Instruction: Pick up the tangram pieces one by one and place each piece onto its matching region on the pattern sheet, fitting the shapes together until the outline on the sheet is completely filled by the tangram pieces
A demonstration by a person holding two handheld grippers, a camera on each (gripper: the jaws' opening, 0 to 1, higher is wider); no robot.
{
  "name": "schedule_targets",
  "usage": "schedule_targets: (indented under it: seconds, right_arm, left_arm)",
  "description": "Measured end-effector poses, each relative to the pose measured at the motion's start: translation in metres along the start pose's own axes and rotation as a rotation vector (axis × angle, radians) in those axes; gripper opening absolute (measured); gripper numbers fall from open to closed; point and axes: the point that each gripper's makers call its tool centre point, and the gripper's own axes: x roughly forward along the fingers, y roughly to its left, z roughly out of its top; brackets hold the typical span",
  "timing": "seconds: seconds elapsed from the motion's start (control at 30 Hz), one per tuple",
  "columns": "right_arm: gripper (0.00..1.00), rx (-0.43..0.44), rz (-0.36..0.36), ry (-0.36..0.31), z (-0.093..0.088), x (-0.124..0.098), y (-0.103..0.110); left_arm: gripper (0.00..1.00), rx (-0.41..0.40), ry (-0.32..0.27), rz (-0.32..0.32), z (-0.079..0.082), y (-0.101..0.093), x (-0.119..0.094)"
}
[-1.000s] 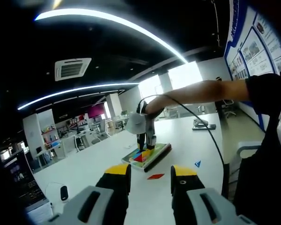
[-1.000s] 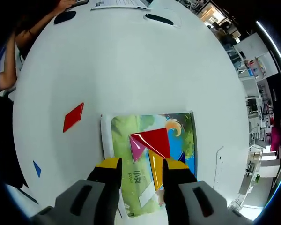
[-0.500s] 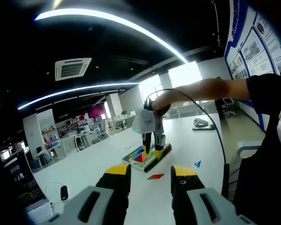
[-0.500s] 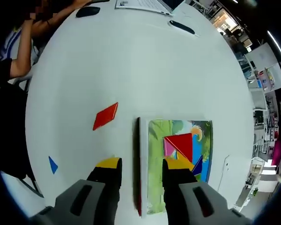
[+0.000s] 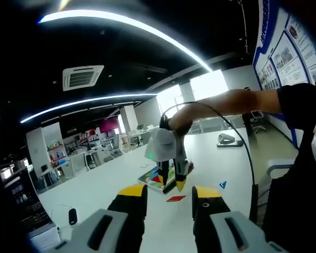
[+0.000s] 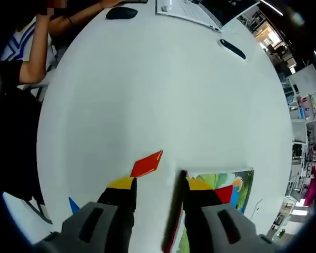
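Right gripper is over the white tabletop with its 2 jaws apart and nothing between them. The red parallelogram piece lies flat just ahead of its tips. The pattern sheet, with a red triangle on it, sits beside the right jaw. A small blue triangle lies near the tabletop's edge. Left gripper is parted too, empty, well back from the sheet.
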Motion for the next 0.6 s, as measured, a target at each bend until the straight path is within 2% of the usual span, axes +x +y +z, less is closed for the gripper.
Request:
schedule_targets:
  seconds: [0.27, 0.6]
  right_arm:
    - [0.37, -0.029, 0.031, 0.006, 0.009, 0.013, 0.014]
    - [0.35, -0.025, 0.038, 0.028, 0.004, 0.022, 0.012]
  left_arm:
    - [0.35, -0.001, -0.002, -0.002, 0.0, -0.001, 0.0]
    - [0.35, -0.001, -0.003, -0.001, 0.001, -0.001, 0.0]
